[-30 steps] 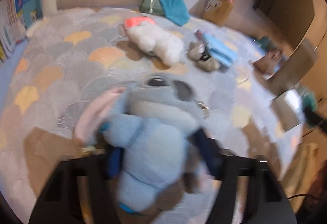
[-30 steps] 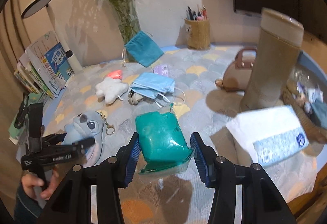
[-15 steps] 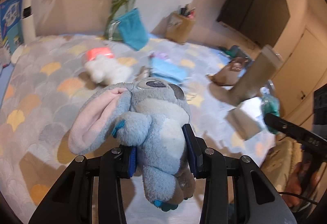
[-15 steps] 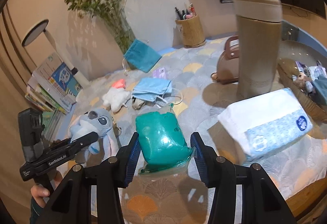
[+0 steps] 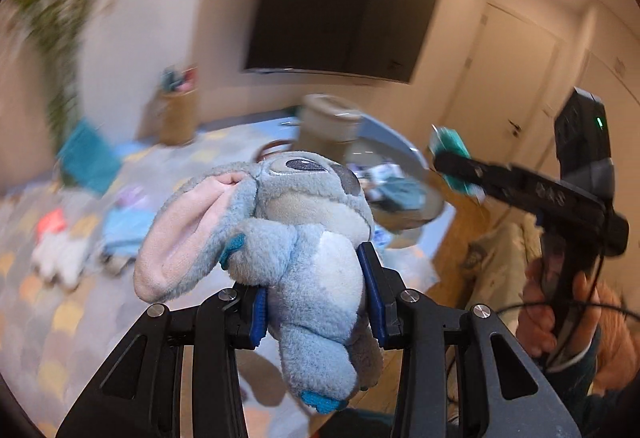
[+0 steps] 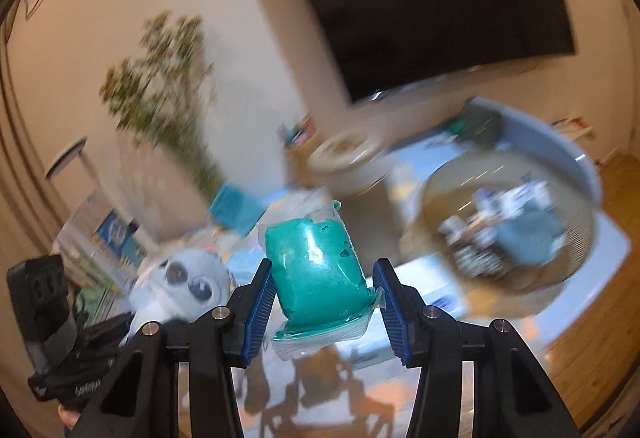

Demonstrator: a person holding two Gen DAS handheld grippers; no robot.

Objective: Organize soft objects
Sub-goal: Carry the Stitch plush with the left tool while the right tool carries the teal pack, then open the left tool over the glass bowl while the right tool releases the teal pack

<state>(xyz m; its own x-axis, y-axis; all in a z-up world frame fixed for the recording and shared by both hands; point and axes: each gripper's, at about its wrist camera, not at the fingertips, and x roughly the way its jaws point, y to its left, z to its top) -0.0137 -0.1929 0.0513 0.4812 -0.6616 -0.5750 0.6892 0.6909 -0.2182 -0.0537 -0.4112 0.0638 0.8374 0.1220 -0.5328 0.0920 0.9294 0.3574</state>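
Jaws of the left gripper (image 5: 316, 292) clench the blue plush toy (image 5: 296, 238) at frame centre; the right gripper (image 6: 324, 298) pinches the teal putty bag (image 6: 320, 270), both lifted, likely bound for the wire basket (image 6: 576, 258) at right.

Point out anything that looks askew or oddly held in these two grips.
The plush toy is clamped across its belly in the left gripper, one pink-lined ear flopping sideways. The teal putty bag sits tilted in the right gripper, its clear edge sticking out below. Nothing looks spilled or torn.
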